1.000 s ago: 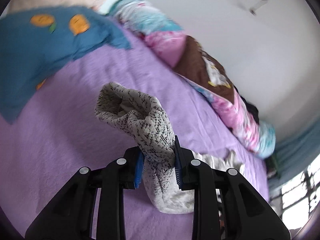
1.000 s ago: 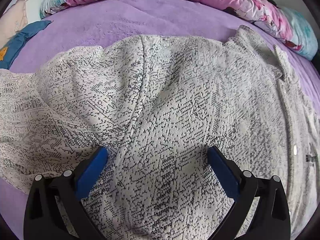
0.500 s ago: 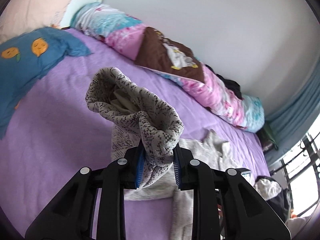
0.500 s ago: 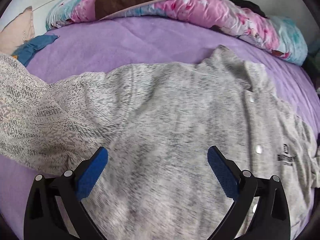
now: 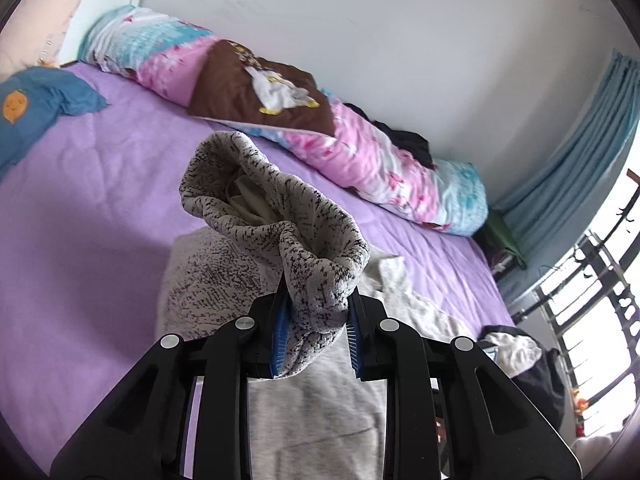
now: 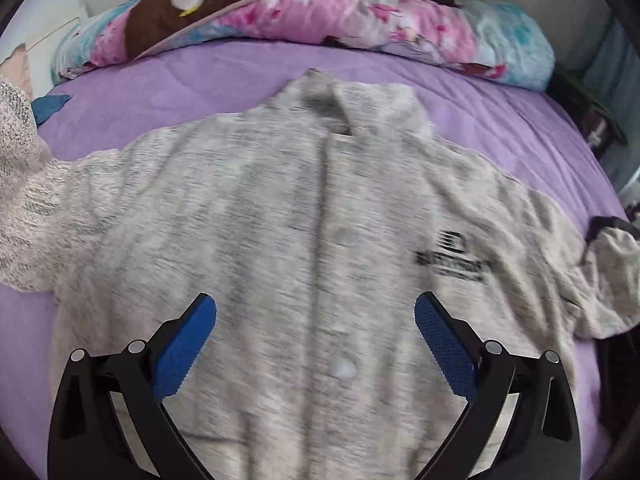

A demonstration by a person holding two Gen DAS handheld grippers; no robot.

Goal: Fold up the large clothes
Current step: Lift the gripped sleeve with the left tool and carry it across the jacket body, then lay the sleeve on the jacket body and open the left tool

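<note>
A grey speckled button-up cardigan point(image 6: 312, 240) lies front-up on the purple bed sheet point(image 6: 200, 76), collar toward the far side, with a dark logo on the chest. My left gripper point(image 5: 316, 320) is shut on the cuff of its sleeve point(image 5: 276, 220) and holds it lifted above the bed; the raised sleeve also shows at the left edge of the right wrist view point(image 6: 16, 148). My right gripper point(image 6: 316, 344) is open and empty, hovering above the lower front of the cardigan.
A rolled pink and blue quilt point(image 5: 360, 148) with a brown cushion point(image 5: 256, 84) lies along the wall. A blue pillow point(image 5: 36, 112) sits at the bed's left end. A dark bag with clothes point(image 5: 520, 356) lies at the right, beside blue curtains point(image 5: 580, 132) and a window.
My left gripper has lifted the sleeve higher and turned right. My right gripper has pulled back and up from the cardigan, so the whole front now shows.
</note>
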